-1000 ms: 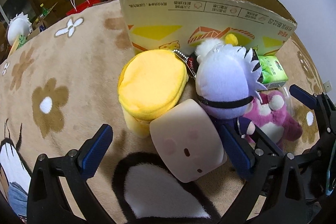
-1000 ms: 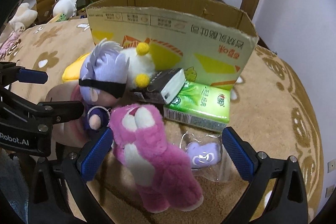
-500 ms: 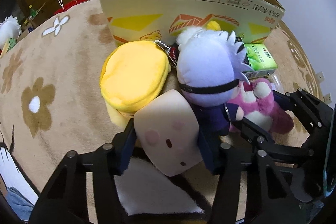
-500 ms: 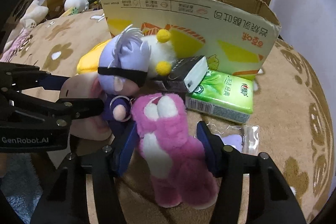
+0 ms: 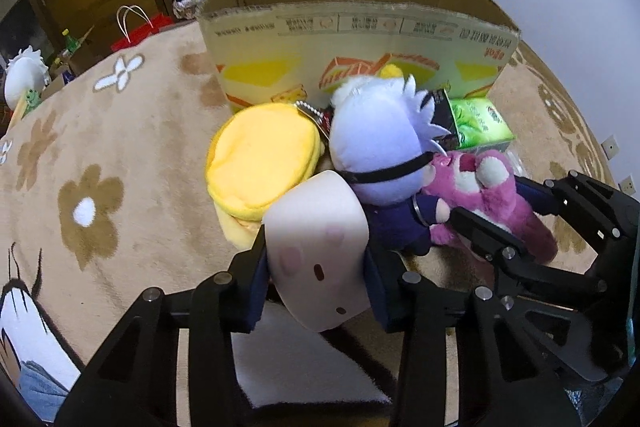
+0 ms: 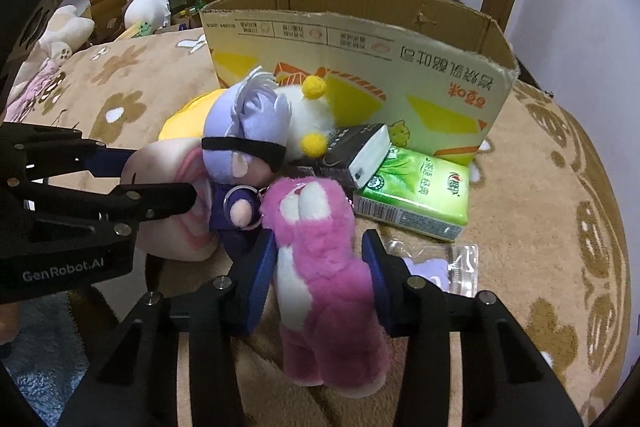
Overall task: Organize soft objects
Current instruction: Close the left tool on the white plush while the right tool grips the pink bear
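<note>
The left tongs (image 5: 316, 275) are closed nearly all the way on a pale pink cube-shaped plush (image 5: 318, 247), their blue pads pressing into both of its sides, while the right tongs (image 6: 320, 275) are drawn in tight around the middle of a magenta bear plush (image 6: 320, 267), its head up and legs hanging toward the camera. The two toys sit side by side in a heap on a tan blanket with brown flower patterns (image 5: 120, 147). Between them leans a lavender-haired doll with a black blindfold (image 6: 244, 147), its dark-clothed body touching both the pink cube and the bear's head. A yellow round plush (image 5: 260, 163) lies just left of the doll, against the cube. Behind the doll, a white plush with yellow pom-poms (image 6: 308, 111) rests against the front wall of an open cardboard box (image 6: 360, 67), which stands upright at the back of the heap. A black and white tissue pack (image 6: 356, 155) lies tilted on a green tissue pack (image 6: 416, 191), both just in front of the box and right of the bear. A clear packet holding a small purple item (image 6: 436, 267) lies flat on the blanket just beside the right tongs' right finger.
</note>
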A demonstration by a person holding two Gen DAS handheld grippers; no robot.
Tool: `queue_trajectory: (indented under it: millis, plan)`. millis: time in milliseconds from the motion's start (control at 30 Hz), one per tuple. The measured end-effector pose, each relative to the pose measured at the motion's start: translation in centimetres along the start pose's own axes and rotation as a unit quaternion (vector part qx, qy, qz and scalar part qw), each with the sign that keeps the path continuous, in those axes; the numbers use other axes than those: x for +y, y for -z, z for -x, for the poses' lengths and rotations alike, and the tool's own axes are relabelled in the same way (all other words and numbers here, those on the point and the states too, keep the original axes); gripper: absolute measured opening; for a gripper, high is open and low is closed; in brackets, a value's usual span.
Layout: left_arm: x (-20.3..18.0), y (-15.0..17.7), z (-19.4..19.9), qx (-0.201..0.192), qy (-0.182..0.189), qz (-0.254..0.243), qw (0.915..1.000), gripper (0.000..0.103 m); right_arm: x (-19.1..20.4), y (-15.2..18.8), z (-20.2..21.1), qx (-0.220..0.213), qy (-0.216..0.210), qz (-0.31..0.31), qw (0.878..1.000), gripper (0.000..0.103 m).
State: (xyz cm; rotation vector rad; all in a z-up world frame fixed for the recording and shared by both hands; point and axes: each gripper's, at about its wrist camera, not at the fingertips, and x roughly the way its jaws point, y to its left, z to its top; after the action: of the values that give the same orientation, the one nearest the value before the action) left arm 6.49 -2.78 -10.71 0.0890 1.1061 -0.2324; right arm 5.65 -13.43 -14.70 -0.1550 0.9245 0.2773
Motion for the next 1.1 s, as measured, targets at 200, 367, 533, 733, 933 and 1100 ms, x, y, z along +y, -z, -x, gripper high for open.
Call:
queue_trajectory:
  millis: [200,367,533,733,933,1100]
  plan:
    - [0.4,-0.1,1.8,-0.038,-0.019,0.004,0.9991,0.040,-1.0,0.1,1.3,-0.011,-0.009,-0.020,1.000,0.040]
    - [0.5,-0.1,3.2,-0.069,-0.037,0.005,0.9970,0.040,-1.5,0.0,2.9,-0.033,0.005,-0.029,0.999,0.040]
    - [0.7,0.1,4.5,-0.096,-0.041,0.006,0.9945,0.040,-2.6,-0.1,4.5,-0.057,0.014,-0.059,0.997,0.040]
    - [0.7,0.1,6.3,-0.143,-0.057,0.006,0.9882,0.040,-3.7,-0.2,6.7,-0.097,0.033,-0.087,0.991,0.040]
    - [0.5,0.1,8.2,-0.202,-0.072,-0.009,0.9767,0.040,-4.4,-0.4,8.1,-0.130,0.060,-0.098,0.985,0.040]
    - [-0.3,-0.1,9.0,-0.231,-0.083,-0.031,0.9688,0.041,-4.6,-0.7,9.3,-0.158,0.078,-0.105,0.979,0.040]
